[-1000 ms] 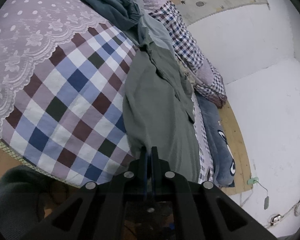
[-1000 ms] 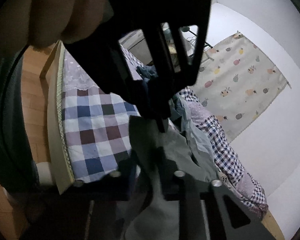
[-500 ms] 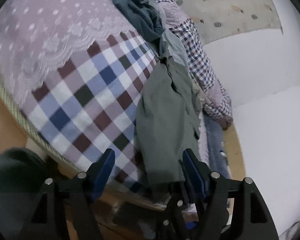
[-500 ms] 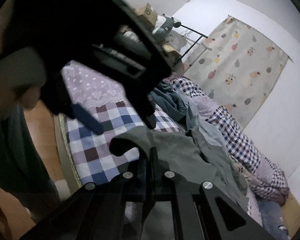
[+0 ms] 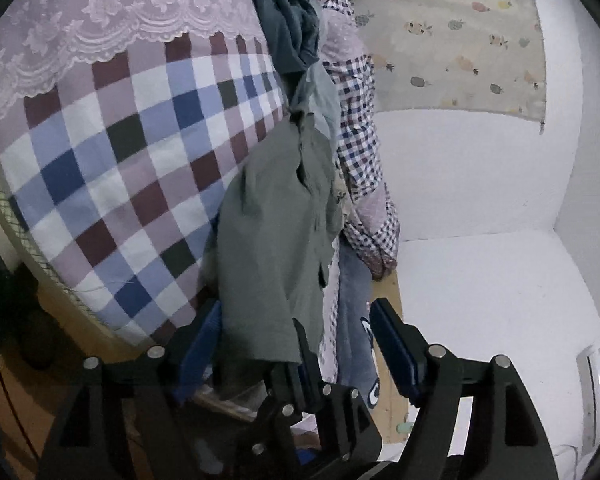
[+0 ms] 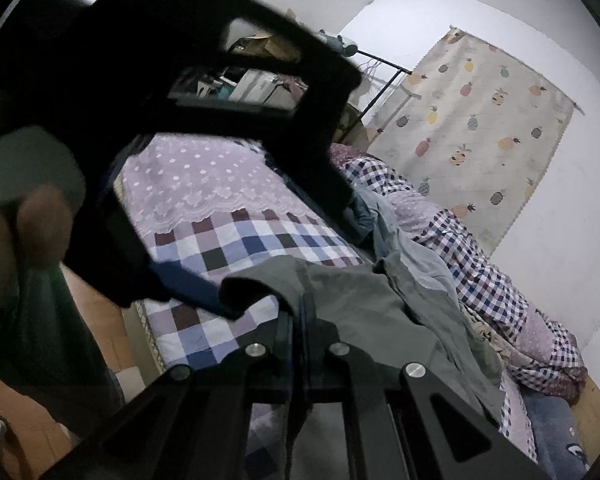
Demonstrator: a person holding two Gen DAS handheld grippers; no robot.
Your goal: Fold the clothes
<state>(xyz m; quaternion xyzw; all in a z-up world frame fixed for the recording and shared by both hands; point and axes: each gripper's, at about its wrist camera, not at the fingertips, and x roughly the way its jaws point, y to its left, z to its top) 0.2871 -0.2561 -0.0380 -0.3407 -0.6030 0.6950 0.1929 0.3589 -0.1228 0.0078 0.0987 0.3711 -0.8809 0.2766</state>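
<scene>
The green shirt (image 5: 276, 232) lies on the checked blanket (image 5: 112, 168) at the edge of the bed (image 6: 188, 184), with one end hanging over the side. The right gripper (image 6: 303, 308) is closed tight and pinches the shirt's edge. The left gripper (image 5: 296, 336) has just been opening; its blue pads (image 5: 392, 344) stand wide apart, with the hanging end between them but, as far as the dim view shows, not pressed. The shirt looks soft, light and floppy, so it will sag and bunch. The best place to grab is probably a corner or hem, so it can be pulled out flat.
</scene>
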